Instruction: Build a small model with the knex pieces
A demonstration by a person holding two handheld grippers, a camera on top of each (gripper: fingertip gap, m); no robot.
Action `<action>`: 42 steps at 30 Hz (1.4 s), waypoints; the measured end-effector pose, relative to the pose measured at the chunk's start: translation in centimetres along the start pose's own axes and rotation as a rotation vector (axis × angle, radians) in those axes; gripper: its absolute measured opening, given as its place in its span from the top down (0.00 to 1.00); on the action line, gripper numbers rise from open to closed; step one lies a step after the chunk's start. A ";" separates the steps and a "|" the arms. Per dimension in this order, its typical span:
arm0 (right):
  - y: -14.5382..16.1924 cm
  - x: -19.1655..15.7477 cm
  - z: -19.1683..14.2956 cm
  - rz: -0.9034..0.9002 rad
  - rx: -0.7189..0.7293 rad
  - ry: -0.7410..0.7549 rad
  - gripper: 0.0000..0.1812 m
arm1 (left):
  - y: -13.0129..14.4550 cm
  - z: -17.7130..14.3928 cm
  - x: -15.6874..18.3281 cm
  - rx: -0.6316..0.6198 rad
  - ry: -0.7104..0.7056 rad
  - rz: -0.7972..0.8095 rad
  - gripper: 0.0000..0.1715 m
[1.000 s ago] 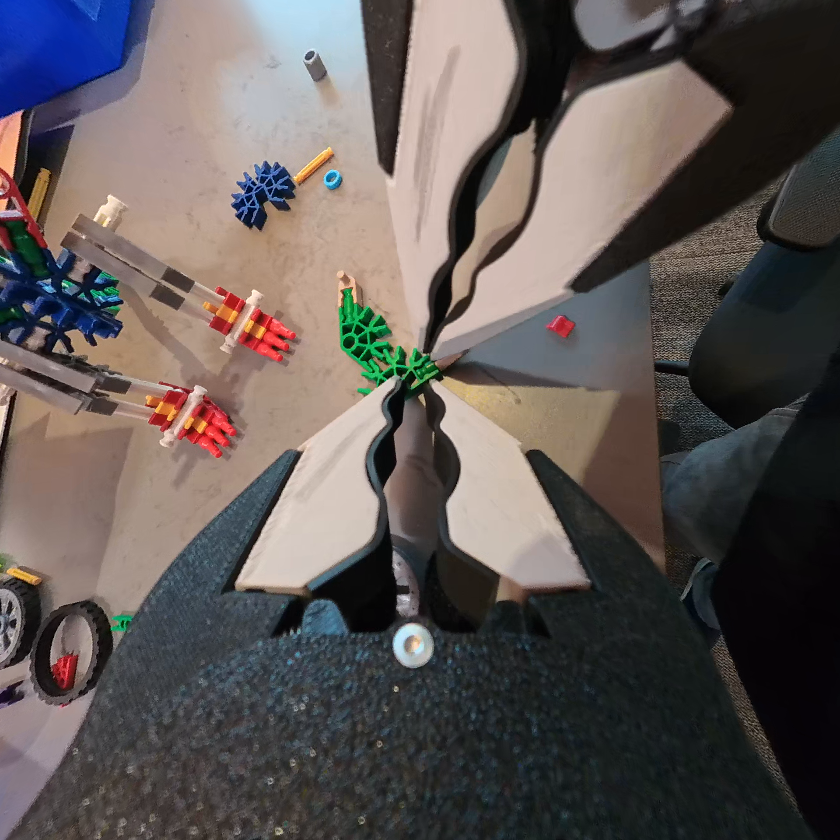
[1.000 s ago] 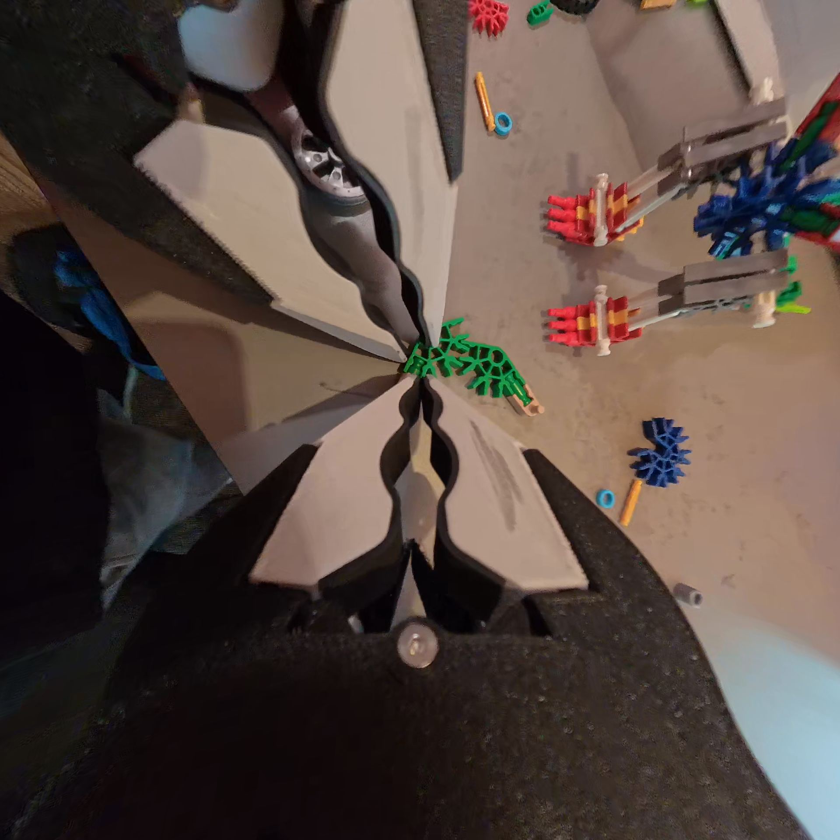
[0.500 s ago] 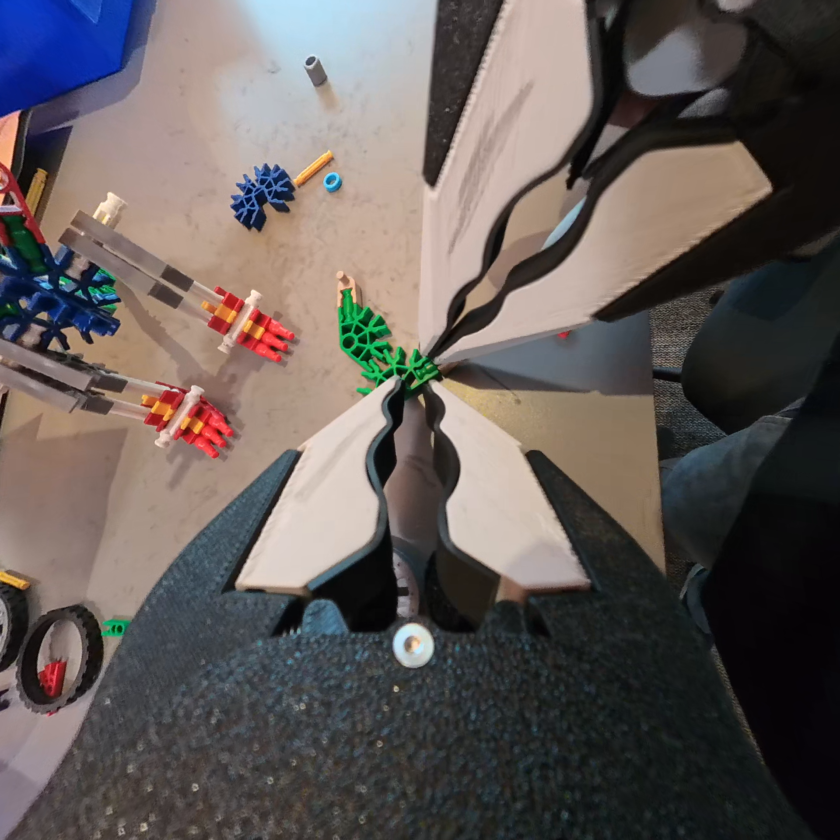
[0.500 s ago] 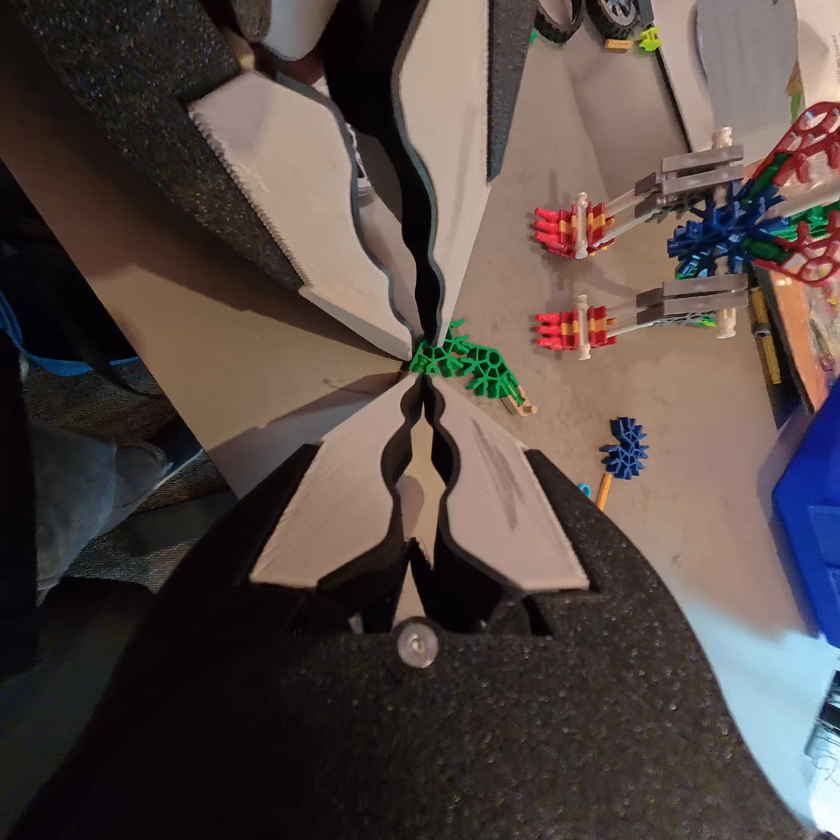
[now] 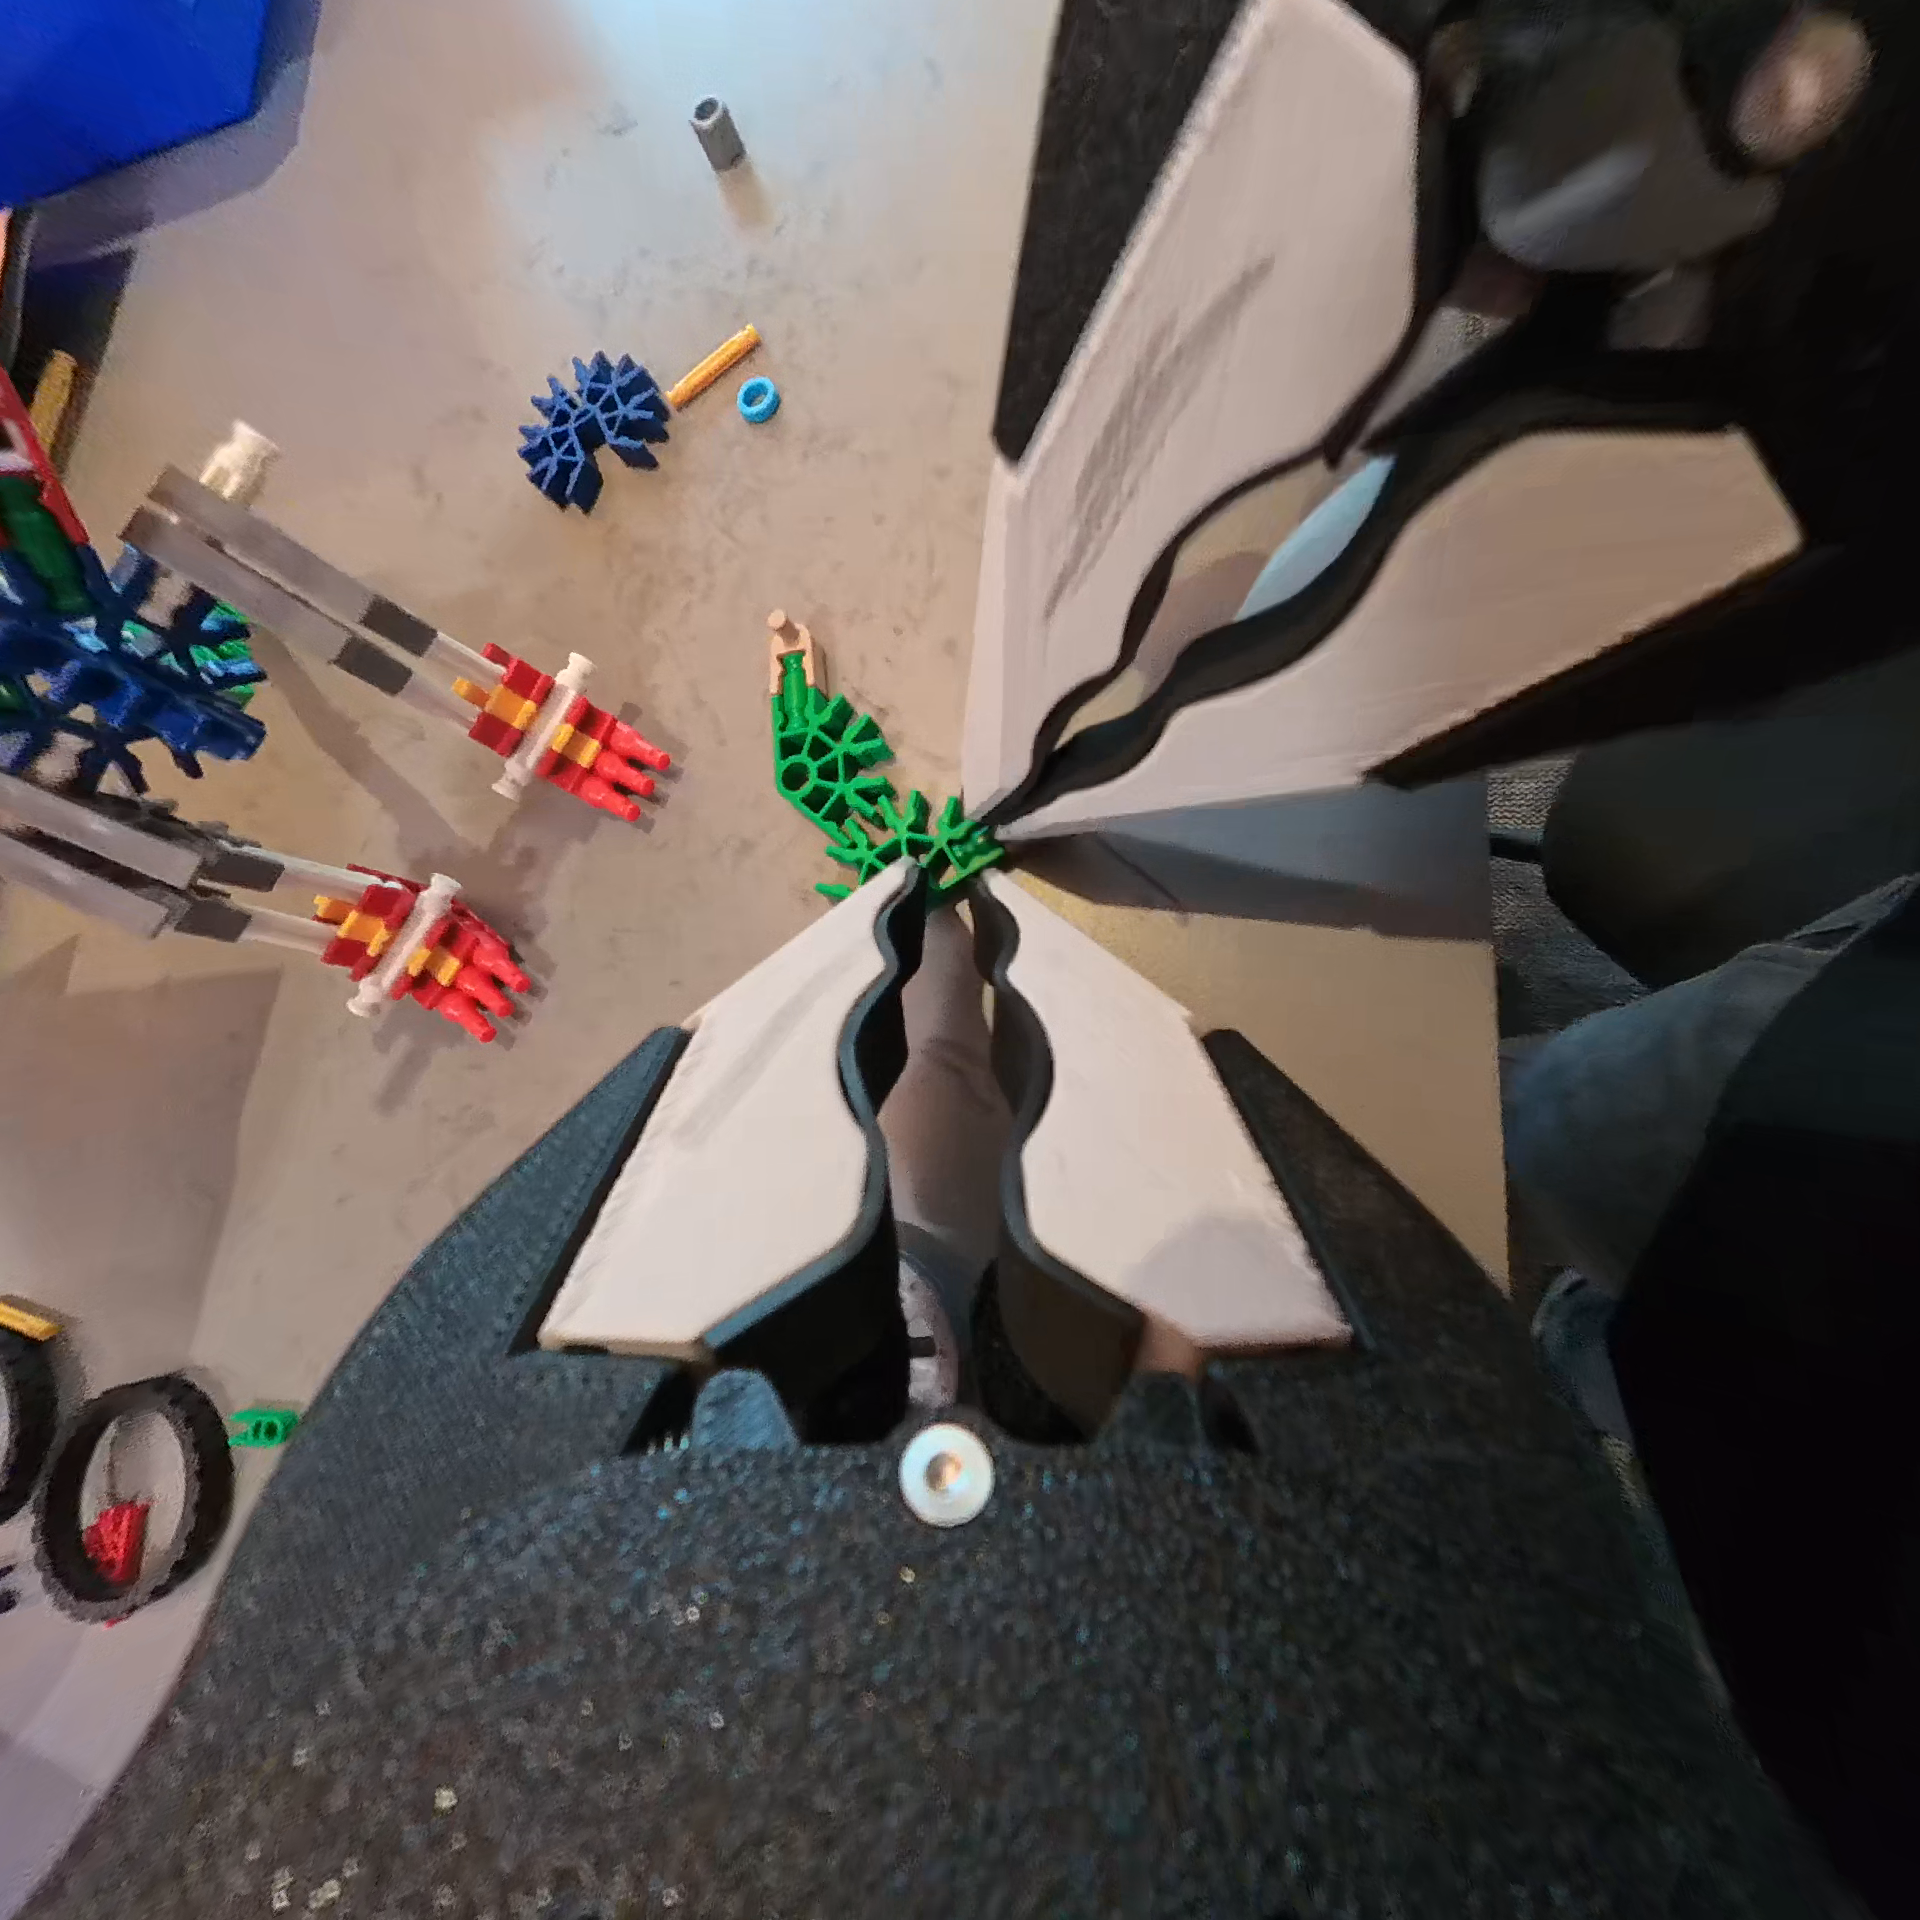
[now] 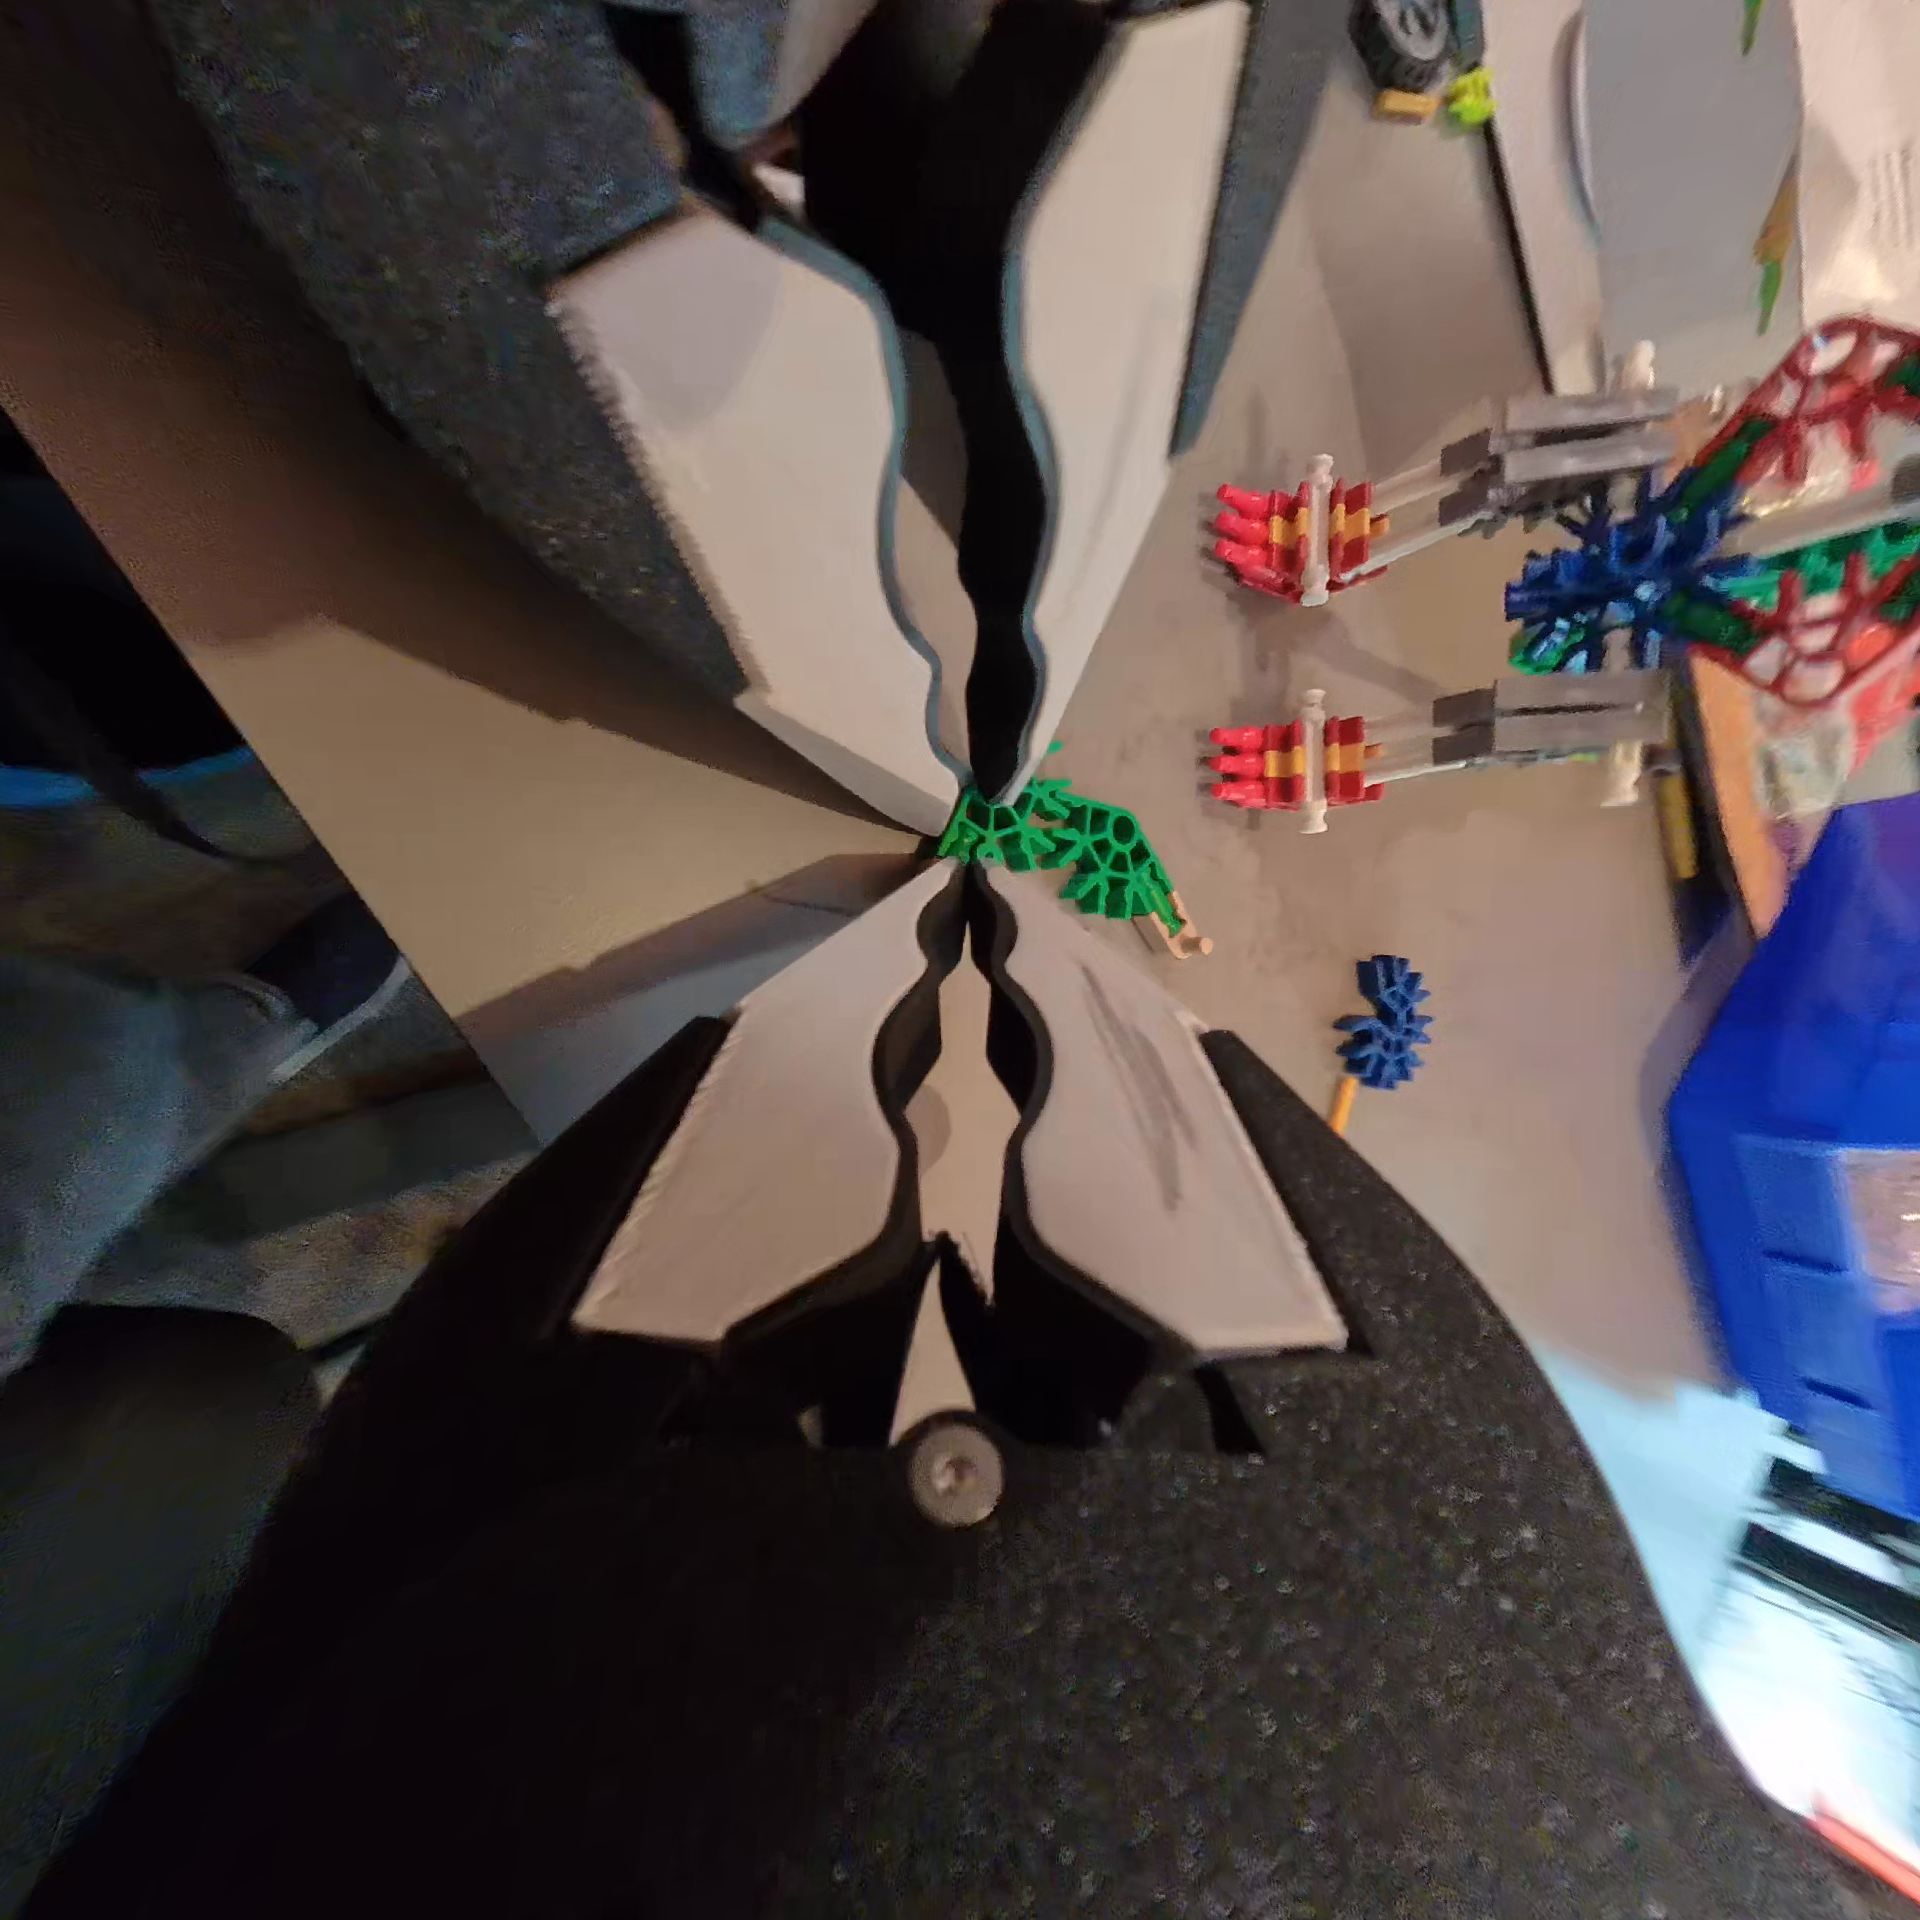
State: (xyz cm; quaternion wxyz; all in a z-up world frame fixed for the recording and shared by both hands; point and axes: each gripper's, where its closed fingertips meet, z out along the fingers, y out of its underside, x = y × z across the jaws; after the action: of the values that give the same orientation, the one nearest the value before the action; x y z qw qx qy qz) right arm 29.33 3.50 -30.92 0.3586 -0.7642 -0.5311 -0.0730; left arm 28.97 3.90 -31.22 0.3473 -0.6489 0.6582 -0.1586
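A green connector assembly (image 5: 831, 769) with a tan rod (image 5: 792, 649) at its far end is held just above the beige table near its edge. My left gripper (image 5: 940, 888) is shut on the near end of the assembly. My right gripper (image 5: 997, 821) comes in from the upper right and is shut on the same end, tip to tip with the left. In the right wrist view the right gripper (image 6: 966, 878) pinches the green assembly (image 6: 1086, 847), and the left gripper (image 6: 992, 784) reaches down from above.
A toy model with two red-and-yellow hands (image 5: 566, 727) (image 5: 426, 951) lies at the left. A blue connector (image 5: 597, 426), yellow rod (image 5: 712, 366), blue ring (image 5: 758, 398) and grey spacer (image 5: 720, 130) lie beyond. Black tyres (image 5: 130, 1496), a blue bin (image 6: 1808, 1143) and the table edge (image 5: 1496, 1039) are close by. Less than 4 cm separates the two grippers' tips.
The right gripper has swung and tilted about the green assembly, so its view has turned and the blue bin has come into it. Both grippers stay shut on the assembly; the left has barely moved.
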 end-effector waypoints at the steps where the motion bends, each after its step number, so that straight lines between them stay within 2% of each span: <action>1: 0.1 0.0 0.0 0.071 0.016 -0.045 1.00 | 0.0 0.0 0.0 0.002 -0.010 0.017 0.97; 3: 0.0 0.1 0.0 0.242 0.021 -0.158 1.00 | 0.1 -0.1 0.0 -0.002 -0.035 0.023 0.97; 6: 0.0 0.0 -0.1 0.349 0.058 -0.197 1.00 | 0.1 -0.1 0.1 -0.003 -0.037 -0.012 0.97; 9: 0.1 -0.1 -0.3 0.480 0.092 -0.296 1.00 | 0.1 -0.2 0.1 -0.005 -0.045 -0.007 0.98; 14: 0.1 -0.1 -0.9 0.478 0.118 -0.351 1.00 | 0.0 -0.1 0.0 -0.007 -0.047 -0.006 0.98; 23: 0.3 0.9 -0.8 0.419 0.104 -0.309 1.00 | -0.1 -0.1 0.0 -0.013 -0.037 -0.002 0.99; 30: 0.6 0.6 -0.7 0.378 0.077 -0.338 1.00 | -0.1 -0.1 0.0 -0.015 -0.035 0.005 0.99; 37: 0.6 0.4 -1.2 0.323 0.066 -0.348 0.98 | -0.3 -0.1 0.3 -0.012 -0.026 0.020 0.99; 42: 0.4 0.6 -2.0 0.374 0.086 -0.367 0.94 | -0.4 0.0 0.5 -0.010 -0.026 0.031 0.99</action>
State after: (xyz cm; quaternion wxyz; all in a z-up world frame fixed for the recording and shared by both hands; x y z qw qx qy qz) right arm 30.45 2.67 -29.30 0.2957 -0.8335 -0.4394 0.1571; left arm 29.34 3.36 -31.06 0.3550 -0.6425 0.6642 -0.1414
